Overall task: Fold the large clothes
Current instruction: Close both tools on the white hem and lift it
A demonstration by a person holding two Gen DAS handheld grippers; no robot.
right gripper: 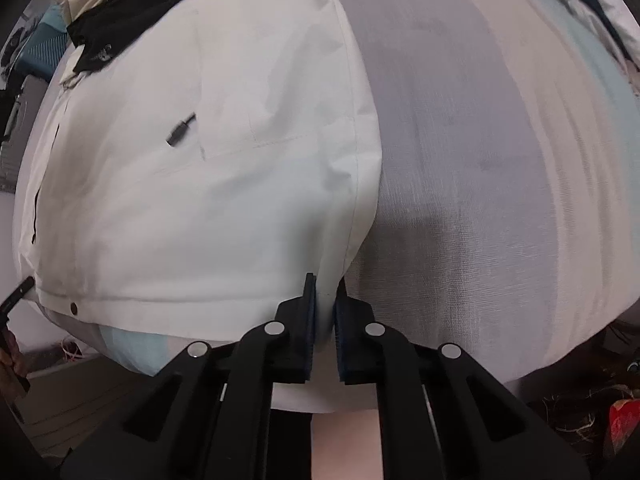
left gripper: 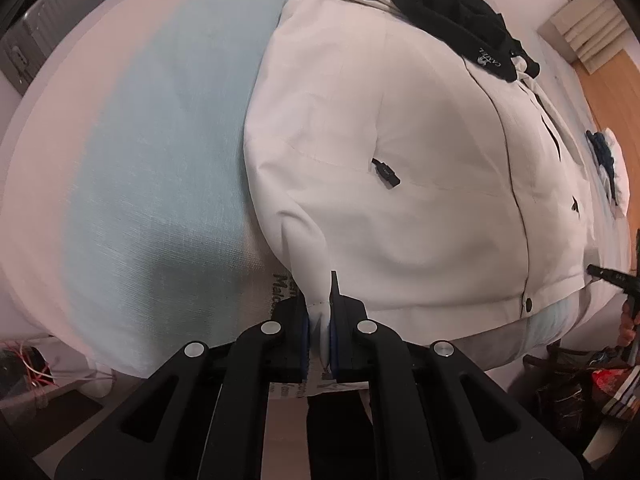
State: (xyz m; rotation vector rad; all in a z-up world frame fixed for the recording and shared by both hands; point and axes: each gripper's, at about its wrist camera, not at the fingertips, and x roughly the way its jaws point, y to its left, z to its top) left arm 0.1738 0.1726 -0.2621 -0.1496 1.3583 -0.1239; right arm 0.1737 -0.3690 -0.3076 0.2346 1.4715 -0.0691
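the white jacket [left gripper: 380,140] lies spread front-up on the bed [left gripper: 152,168], its black-lined hood [left gripper: 448,4] bunched at the far end and the hem at the near edge, right under me; i've got my left gripper [left gripper: 320,332] clenched on one bottom corner of the hem, cloth pinched between the blue pads; my right gripper [right gripper: 325,332] is clamped on the other bottom corner, a fold of white fabric squeezed between its fingers; both point down at the mattress edge; so i read this as the start of a lengthwise fold, hem going up toward the hood; to do it well i want to lift both corners together, level with each other, high enough that the lower half peels clear without dragging the body along the sheet; keep the hem taut between my two grips so the front placket [left gripper: 516,184] stays straight; watch the zip pull [left gripper: 386,172] doesn't snag; the grips look shallow on the very corner, so a slow lift is safer than a jerk.
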